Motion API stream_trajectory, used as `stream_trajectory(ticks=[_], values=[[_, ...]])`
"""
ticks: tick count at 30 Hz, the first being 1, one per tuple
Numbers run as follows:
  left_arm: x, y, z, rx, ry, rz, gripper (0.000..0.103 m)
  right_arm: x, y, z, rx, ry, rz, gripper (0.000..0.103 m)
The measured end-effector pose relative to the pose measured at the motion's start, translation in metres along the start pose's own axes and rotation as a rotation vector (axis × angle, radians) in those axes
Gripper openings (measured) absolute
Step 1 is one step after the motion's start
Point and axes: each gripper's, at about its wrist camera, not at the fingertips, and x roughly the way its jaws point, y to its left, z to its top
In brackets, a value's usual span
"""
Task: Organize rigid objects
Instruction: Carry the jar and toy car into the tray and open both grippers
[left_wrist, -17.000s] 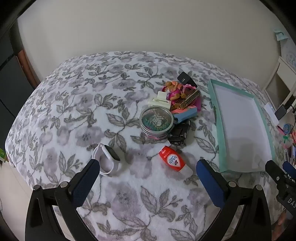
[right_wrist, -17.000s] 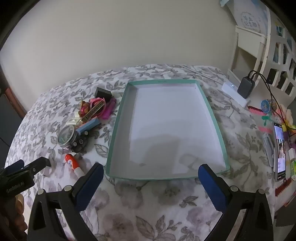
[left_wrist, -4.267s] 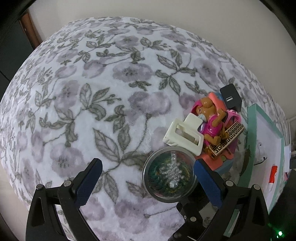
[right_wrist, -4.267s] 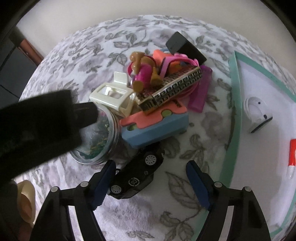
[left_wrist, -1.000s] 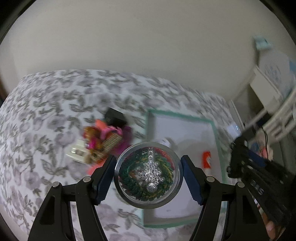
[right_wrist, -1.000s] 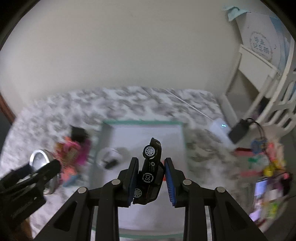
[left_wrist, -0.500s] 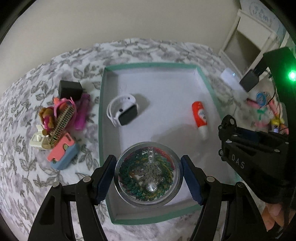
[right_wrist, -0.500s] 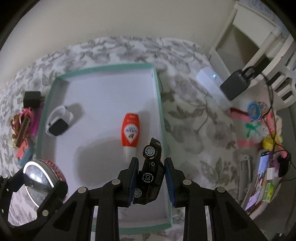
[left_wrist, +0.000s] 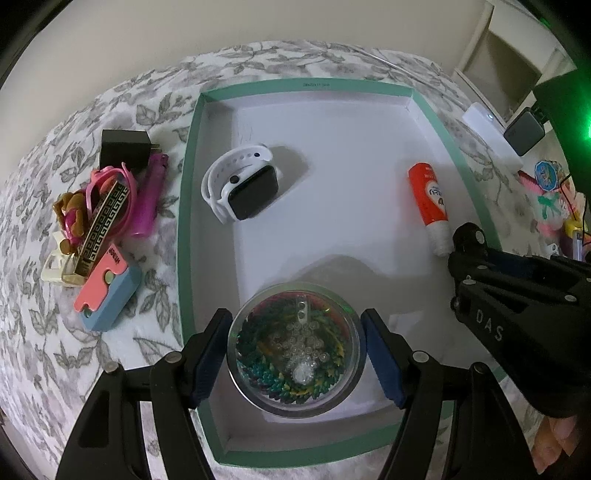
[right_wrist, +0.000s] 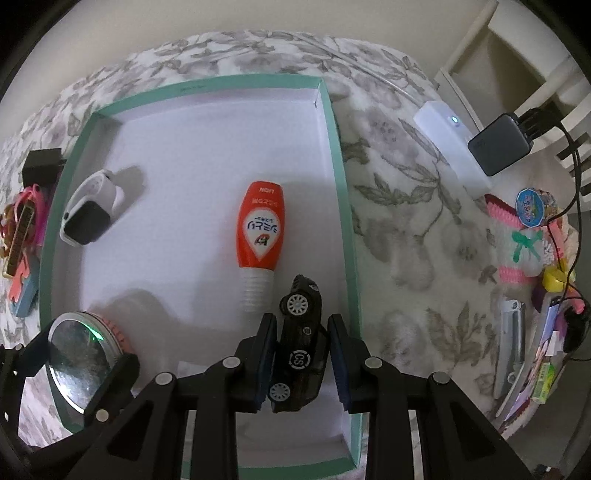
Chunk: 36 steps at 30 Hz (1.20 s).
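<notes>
My left gripper (left_wrist: 295, 350) is shut on a round clear jar of coloured beads (left_wrist: 293, 349), held over the near left part of the green-rimmed white tray (left_wrist: 186, 206). My right gripper (right_wrist: 302, 356) is shut on a black toy car (right_wrist: 301, 343), nose away from me, low over the tray's (right_wrist: 341, 177) near right corner. Inside the tray lie a white smartwatch (left_wrist: 242, 184) (right_wrist: 90, 212) and an orange bottle with a white cap (left_wrist: 430, 201) (right_wrist: 260, 232). The jar (right_wrist: 83, 363) shows at the lower left of the right wrist view.
Left of the tray on the floral blanket (left_wrist: 44, 332) lies a pile: a black charger (left_wrist: 123, 147), a pink lighter (left_wrist: 149, 195), a gold patterned bar (left_wrist: 101, 225), a pink and blue case (left_wrist: 107, 295). Chargers, cables and small clutter (right_wrist: 532, 229) crowd the right side.
Both grippers have sunk towards the tray, which now looks larger. The jar and the car stay gripped as before.
</notes>
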Motion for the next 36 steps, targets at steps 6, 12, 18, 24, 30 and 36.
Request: stream_trajectory(ticks=[6,12,18,24,30,36], values=[[0.004,-0.004,0.001,0.012,0.016,0.01,0.073,0.003,-0.001,0.001,0.008,0.005,-0.001,0.031],[0.005,-0.007,0.003,0.02,0.02,0.001,0.073,0.007,-0.002,0.008,0.002,0.0,0.003,0.032],[-0.004,-0.003,0.01,0.023,-0.018,-0.002,0.073,-0.003,-0.002,0.011,0.0,-0.01,0.0,0.04],[-0.022,0.004,0.013,0.006,-0.052,-0.015,0.073,-0.028,-0.003,0.013,0.009,-0.065,0.006,0.041],[-0.048,0.031,0.021,-0.081,-0.126,-0.028,0.082,-0.063,-0.004,0.014,0.02,-0.16,0.01,0.054],[-0.064,0.064,0.023,-0.184,-0.173,-0.044,0.082,-0.078,-0.002,0.015,0.017,-0.208,0.016,0.062]])
